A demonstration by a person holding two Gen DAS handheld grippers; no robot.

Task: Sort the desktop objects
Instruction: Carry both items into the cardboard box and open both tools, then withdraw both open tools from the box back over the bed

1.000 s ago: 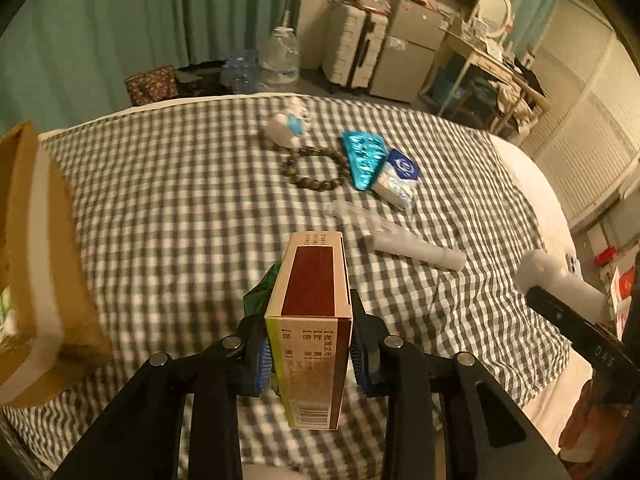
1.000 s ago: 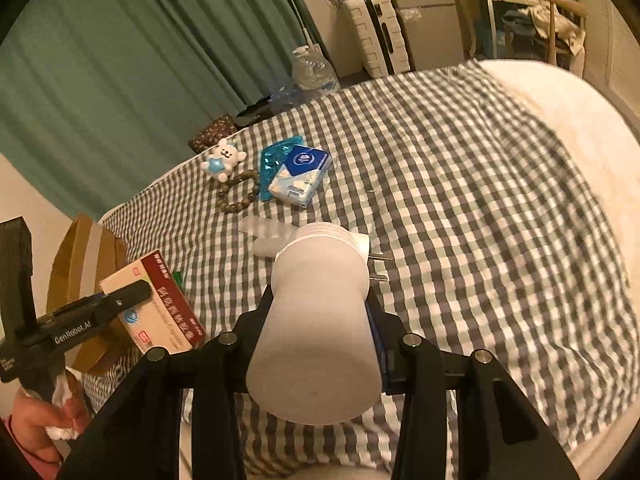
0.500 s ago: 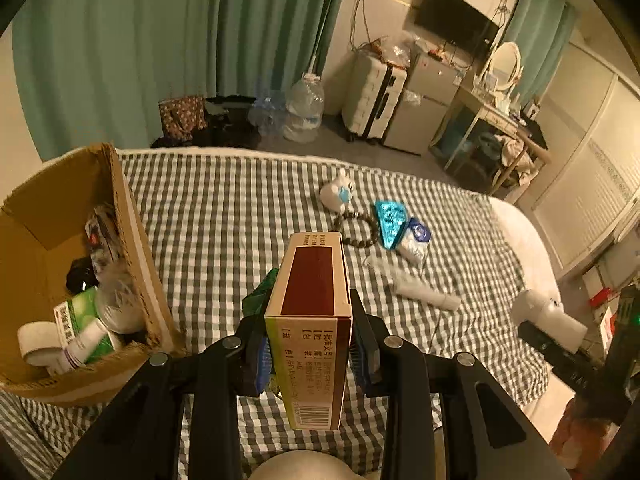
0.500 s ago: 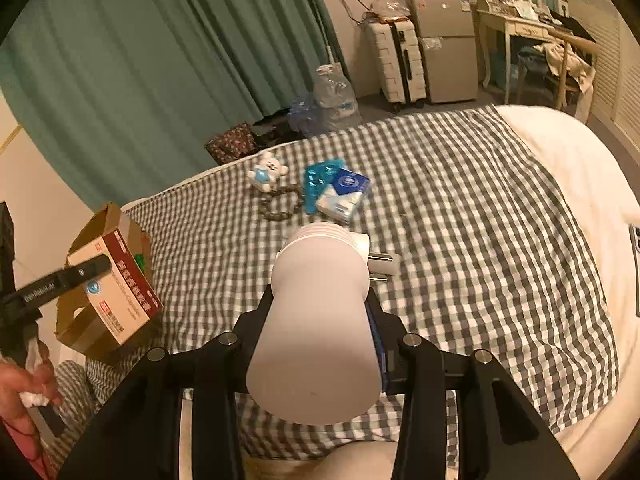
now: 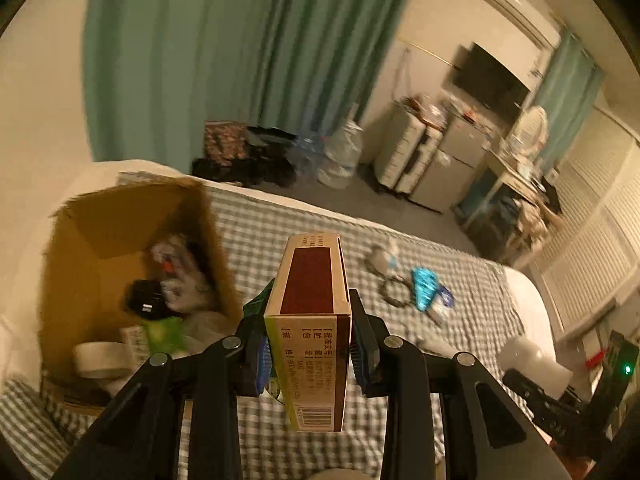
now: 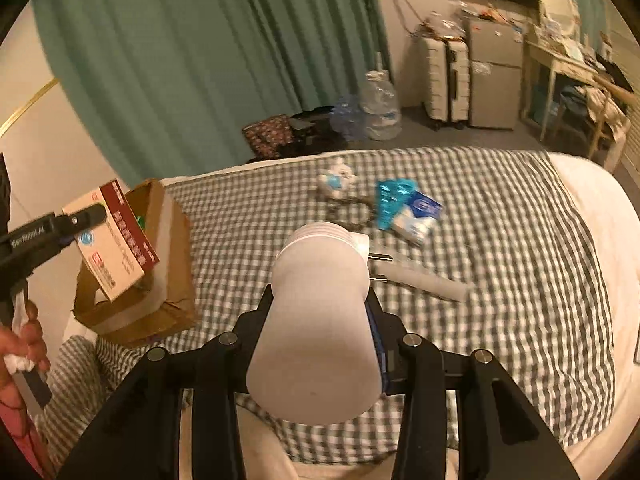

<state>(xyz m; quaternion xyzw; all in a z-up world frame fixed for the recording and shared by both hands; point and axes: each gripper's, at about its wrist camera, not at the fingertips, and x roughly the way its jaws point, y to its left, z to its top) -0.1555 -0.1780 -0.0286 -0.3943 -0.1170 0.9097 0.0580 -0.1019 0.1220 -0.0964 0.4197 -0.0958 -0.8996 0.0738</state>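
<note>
The medicine box is clamped between the pads of the left tongs, held in the air just right of the open cardboard box that stands on the checked bed. A white plug-in device is gripped by the right tongs, well clear of the carton. The medicine box should be carried over the carton's mouth, past the raised flap, and lowered before release, so that it is not dropped on the rim. What seems to be a green packet is wedged beside it, though this is blurred.
</note>
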